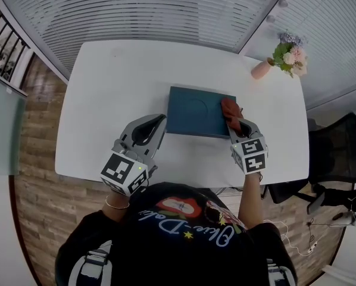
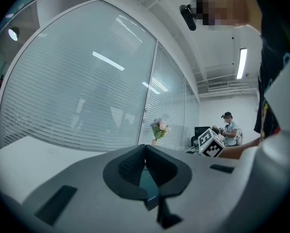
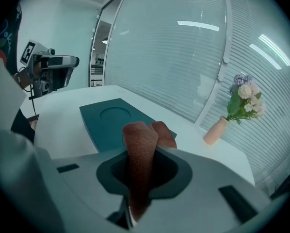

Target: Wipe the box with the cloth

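A flat dark teal box [image 1: 196, 111] with a round recess in its lid lies in the middle of the white table [image 1: 106, 94]. My right gripper [image 1: 234, 121] is shut on a rust-red cloth [image 1: 230, 108], and the cloth rests over the box's right end. In the right gripper view the cloth [image 3: 141, 149] sticks up from between the jaws with the box [image 3: 111, 120] just beyond it. My left gripper [image 1: 156, 124] is shut with nothing in it, at the box's near left corner; its jaws meet in the left gripper view [image 2: 145, 171].
A pink vase of flowers [image 1: 284, 57] stands at the table's far right corner. A black office chair [image 1: 339, 154] is to the right of the table. Glass walls with blinds run behind. Another person [image 2: 229, 128] stands far off in the room.
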The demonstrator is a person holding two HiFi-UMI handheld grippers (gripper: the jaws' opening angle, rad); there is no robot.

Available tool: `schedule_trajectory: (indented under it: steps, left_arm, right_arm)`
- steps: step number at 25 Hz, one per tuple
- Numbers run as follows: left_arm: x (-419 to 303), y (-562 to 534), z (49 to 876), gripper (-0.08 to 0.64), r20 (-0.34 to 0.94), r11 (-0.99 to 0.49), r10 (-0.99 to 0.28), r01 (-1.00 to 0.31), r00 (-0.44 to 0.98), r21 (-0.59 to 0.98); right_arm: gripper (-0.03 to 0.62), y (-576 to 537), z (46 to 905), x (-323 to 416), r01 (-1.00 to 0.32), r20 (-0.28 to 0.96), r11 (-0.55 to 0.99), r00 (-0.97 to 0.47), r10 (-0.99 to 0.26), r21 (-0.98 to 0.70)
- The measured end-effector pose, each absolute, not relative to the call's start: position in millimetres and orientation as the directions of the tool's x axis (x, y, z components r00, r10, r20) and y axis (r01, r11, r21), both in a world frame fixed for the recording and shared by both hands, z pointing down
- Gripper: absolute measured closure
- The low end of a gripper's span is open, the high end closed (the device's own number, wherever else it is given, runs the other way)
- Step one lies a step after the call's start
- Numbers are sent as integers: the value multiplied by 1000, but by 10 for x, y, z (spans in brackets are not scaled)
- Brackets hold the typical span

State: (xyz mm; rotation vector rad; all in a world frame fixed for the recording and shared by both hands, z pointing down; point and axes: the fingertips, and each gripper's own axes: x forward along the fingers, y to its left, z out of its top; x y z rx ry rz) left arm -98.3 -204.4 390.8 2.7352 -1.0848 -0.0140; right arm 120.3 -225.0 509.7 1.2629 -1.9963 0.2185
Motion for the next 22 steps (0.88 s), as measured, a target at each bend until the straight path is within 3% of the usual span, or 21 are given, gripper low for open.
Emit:
schedule_trajectory:
  steps: [4,8,13,18,22]
  left_arm:
    - [-986,-1999,3897,555,58,-713,-679,-676,732,186]
    - [-1026,-1960,3938,555,63,-705,-686,-683,725,192]
    - [-1058,-1910,3943,555,65,-690,-701,-698,710,191]
    - [-1192,-1877,3933,555,65,-655,-736,-733,674,185]
    - [-1302,-1856,3934,555,69,-623,-764,-761,642,182]
  right_arm:
    - [541,-2204,4910,1350,-849,636,440,-170,-752,294]
    - [540,-2160,4572,1161,-821,581,467,-214,-785,328]
    - [541,-2042,4152,437,-730,477,609,-435,-764,310]
    - [541,-1807,3827,-365,-619,286,773,-723,-629,136]
    - [541,-1742,3950,-732,-536,254,842,-807,-533,62]
